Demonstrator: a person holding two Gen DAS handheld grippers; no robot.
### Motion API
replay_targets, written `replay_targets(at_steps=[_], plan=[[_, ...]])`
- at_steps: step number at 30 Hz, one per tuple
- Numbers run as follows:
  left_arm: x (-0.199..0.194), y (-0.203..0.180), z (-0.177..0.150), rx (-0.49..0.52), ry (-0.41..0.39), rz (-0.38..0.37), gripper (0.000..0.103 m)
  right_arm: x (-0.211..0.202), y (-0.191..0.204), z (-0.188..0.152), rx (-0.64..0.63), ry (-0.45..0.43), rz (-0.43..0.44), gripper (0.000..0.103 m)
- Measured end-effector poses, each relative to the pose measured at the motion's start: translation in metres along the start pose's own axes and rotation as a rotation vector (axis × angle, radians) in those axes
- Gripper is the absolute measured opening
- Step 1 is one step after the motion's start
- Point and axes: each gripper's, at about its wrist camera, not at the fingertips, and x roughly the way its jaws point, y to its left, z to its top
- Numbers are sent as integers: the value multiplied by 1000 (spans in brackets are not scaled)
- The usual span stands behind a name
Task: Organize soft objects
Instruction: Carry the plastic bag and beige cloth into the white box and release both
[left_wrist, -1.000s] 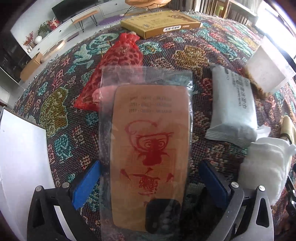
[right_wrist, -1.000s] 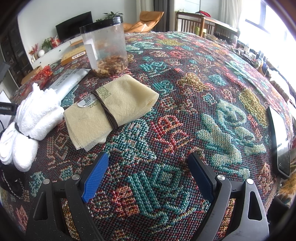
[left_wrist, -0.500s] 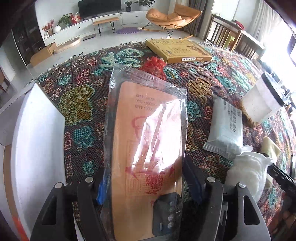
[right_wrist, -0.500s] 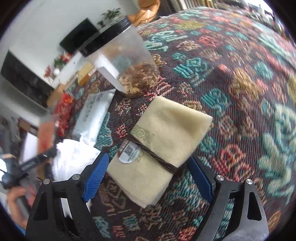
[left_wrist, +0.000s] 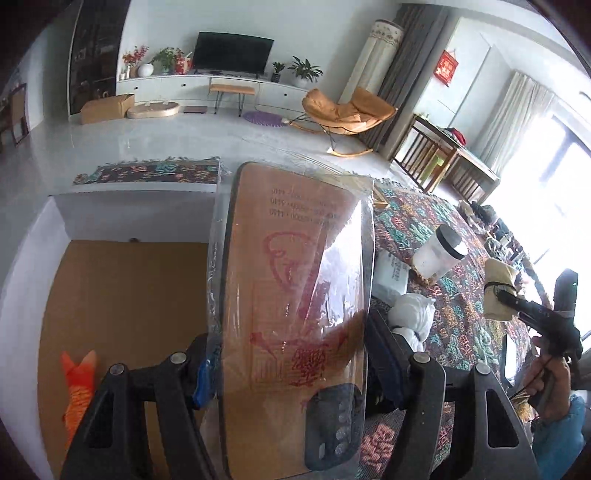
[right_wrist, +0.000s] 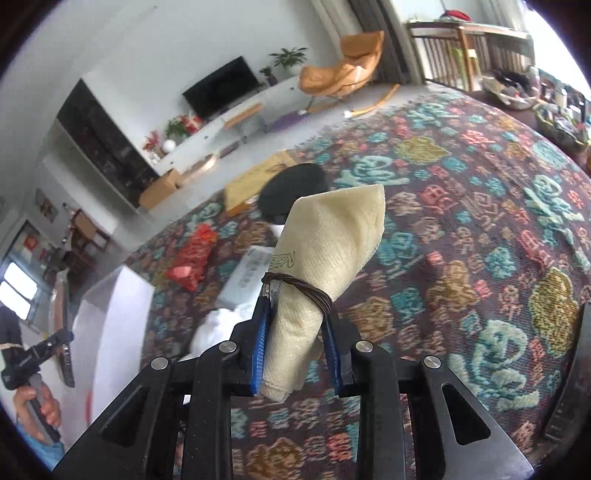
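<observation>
Bright living room, patterned tablecloth (right_wrist: 480, 229) over a wide table, white-walled cardboard box (left_wrist: 122, 295) at its left end.

Left gripper (left_wrist: 291, 373) clamped on a bagged flat pad (left_wrist: 295, 280) — tan, red print, clear plastic sleeve — lifted off the cloth and hanging partly over the open box. Inside the box, down at the left, an orange plush fish (left_wrist: 77, 387) already lying on the brown floor; nothing else visible in there.

Right gripper (right_wrist: 295, 354) squeezed shut on a yellow folded cloth (right_wrist: 325, 266) tied with a dark cord, the cloth pinched and standing up between the blue pads, clear of the table.

Left on the tablecloth: white fluffy towel (left_wrist: 410, 317), white soft pack (left_wrist: 391, 269), red mesh pouch (right_wrist: 192, 254), all near one another towards the box end. Also a clear jar with a black lid (left_wrist: 439, 251) and a flat yellow carton (right_wrist: 255, 181) further back — hard things by the look, probably not part of the sorting.

Judged early to midway: one item boxed, two in the air and apparently bound for the box, three soft items untouched. Pad likely first in, being nearest the opening; cloth has the whole table end to cross.
</observation>
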Motion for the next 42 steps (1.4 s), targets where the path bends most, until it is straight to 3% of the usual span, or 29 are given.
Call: replay_targets(at_steps=[4,8,10,11,12,14,16,18,22,25,28,31,33,35,38,42], plan=[[-43,56,-35,-51,-6,157,68,5,106,-22,-104,75,227,29],[-74,107,-74,-149,0,245,69,18,226,-58,-225,168,439,30],[-80,122,-90,-180,6,308,71,29,277,-79,-288,204,502,42],[-82,128,-97,-196,6,342,75,36,299,-89,-329,219,519,69],[-85,133,-103,-213,-1,369,85,45,315,-97,-368,245,522,89],[-92,142,-111,-245,-42,402,92,59,325,-107,-374,287,509,87],[-96,143,-113,-262,-81,427,94,63,311,-109,-349,285,514,87],[-97,140,-113,-269,-110,423,94,59,290,-109,-353,232,459,87],[-88,102,-106,-225,-139,292,94,54,226,-114,-388,101,197,87],[-70,43,-101,-106,-118,163,94,57,164,-122,-387,30,-60,87],[-48,-33,-106,43,-79,36,94,69,96,-126,-342,14,-295,87],[-17,-102,-129,160,-14,-58,95,73,37,-128,-265,30,-437,87],[14,-135,-148,179,55,-96,95,77,9,-130,-218,39,-494,87],[46,-149,-162,167,120,-104,95,76,-12,-133,-166,45,-524,87],[90,-141,-171,137,178,-20,95,79,-27,-130,-111,65,-513,87],[123,-124,-173,132,170,92,95,80,-30,-128,-119,34,-526,88]])
